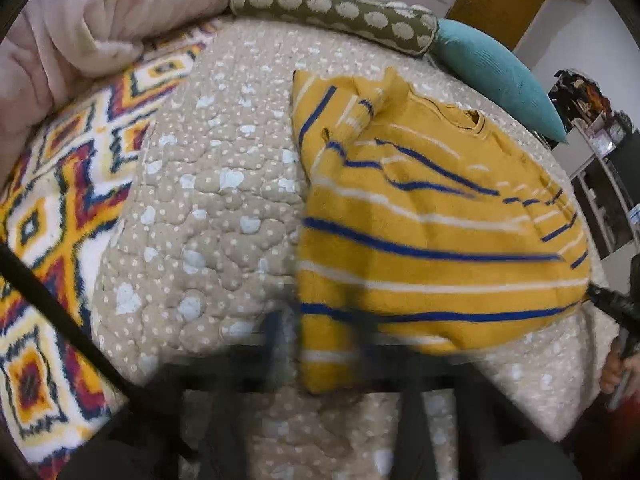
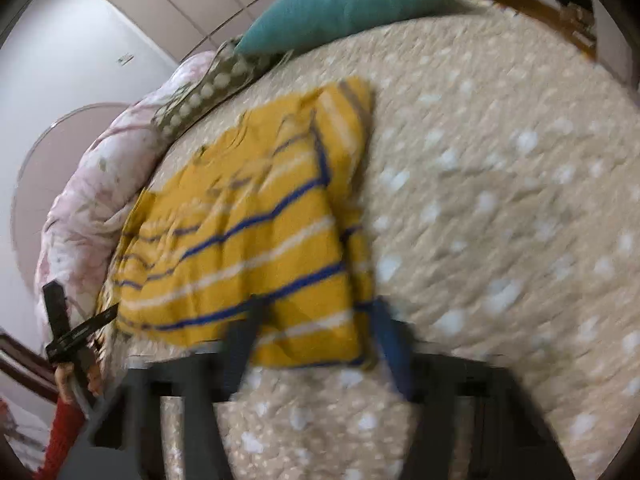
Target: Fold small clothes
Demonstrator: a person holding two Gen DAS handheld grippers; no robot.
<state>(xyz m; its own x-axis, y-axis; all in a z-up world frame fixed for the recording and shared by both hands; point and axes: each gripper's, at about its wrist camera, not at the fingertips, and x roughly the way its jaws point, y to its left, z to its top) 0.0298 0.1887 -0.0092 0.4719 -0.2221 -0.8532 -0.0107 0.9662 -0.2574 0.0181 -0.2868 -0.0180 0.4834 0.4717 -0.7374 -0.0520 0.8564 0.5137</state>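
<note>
A yellow sweater with blue and white stripes lies flat on the beige dotted quilt, its sleeves folded in over the body. My left gripper is at the hem's near left corner. Its blurred fingers stand apart, one just off the cloth's edge and one over it, so it is open. In the right wrist view the sweater spreads up and to the left. My right gripper straddles the hem's near right corner with its fingers wide apart, open. Both views are blurred.
A teal pillow and an olive dotted bolster lie along the bed's far side, with a pink floral duvet bunched at the far left. A bright patterned blanket covers the left. Shelves stand to the right.
</note>
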